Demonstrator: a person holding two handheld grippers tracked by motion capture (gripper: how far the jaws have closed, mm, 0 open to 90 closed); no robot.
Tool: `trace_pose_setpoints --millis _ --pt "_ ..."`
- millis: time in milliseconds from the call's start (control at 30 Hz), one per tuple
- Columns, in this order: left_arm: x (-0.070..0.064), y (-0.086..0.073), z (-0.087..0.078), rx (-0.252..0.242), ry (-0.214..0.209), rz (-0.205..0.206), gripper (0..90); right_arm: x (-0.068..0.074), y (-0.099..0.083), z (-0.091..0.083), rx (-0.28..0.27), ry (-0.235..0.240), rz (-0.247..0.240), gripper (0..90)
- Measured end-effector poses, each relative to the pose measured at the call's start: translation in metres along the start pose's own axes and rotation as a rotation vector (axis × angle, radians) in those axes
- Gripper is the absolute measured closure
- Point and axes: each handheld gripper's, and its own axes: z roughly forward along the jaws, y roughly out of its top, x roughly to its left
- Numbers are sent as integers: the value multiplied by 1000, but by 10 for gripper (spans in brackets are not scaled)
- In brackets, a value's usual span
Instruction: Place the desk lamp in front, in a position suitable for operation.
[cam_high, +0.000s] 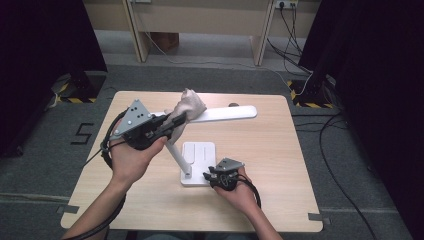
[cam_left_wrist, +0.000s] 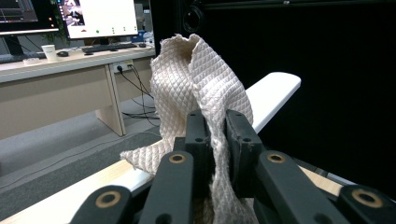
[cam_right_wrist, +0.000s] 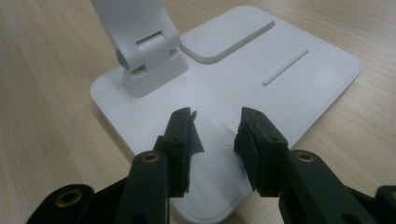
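A white desk lamp stands on the table, its flat base (cam_high: 199, 159) in the middle and its long head (cam_high: 227, 113) stretched out to the right. My left gripper (cam_high: 176, 120) is shut on a cream waffle-weave cloth (cam_high: 189, 106), pressed against the lamp head. In the left gripper view the cloth (cam_left_wrist: 196, 88) rises bunched between the two jaws, with the lamp head (cam_left_wrist: 273, 93) behind it. My right gripper (cam_high: 208, 175) hovers open over the front right corner of the base. In the right gripper view its jaws stand apart above the base (cam_right_wrist: 289, 88), near the hinge (cam_right_wrist: 149, 56).
The wooden table (cam_high: 270, 150) has bare surface right of the lamp. A small dark knob (cam_high: 233, 105) sits near the far edge. Cables (cam_high: 300, 55) run over the grey floor behind. Desks stand at the back.
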Motion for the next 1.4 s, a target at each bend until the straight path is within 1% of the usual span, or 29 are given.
trace_pose_setpoints --millis 533,600,1033,1167,1400 --pt "-7 3 12 9 -21 9 803 0 0 0 1 -1 2 650" --pt "-8 3 13 4 -23 5 803 0 0 0 1 -1 2 650" --pt "-16 4 24 3 -44 18 802 0 0 0 -1 -2 -1 650" --pt "-17 5 27 8 -52 13 802 0 0 0 -1 -2 -1 650" --pt "-20 7 32 10 -63 16 802 0 0 0 -2 -1 -2 650"
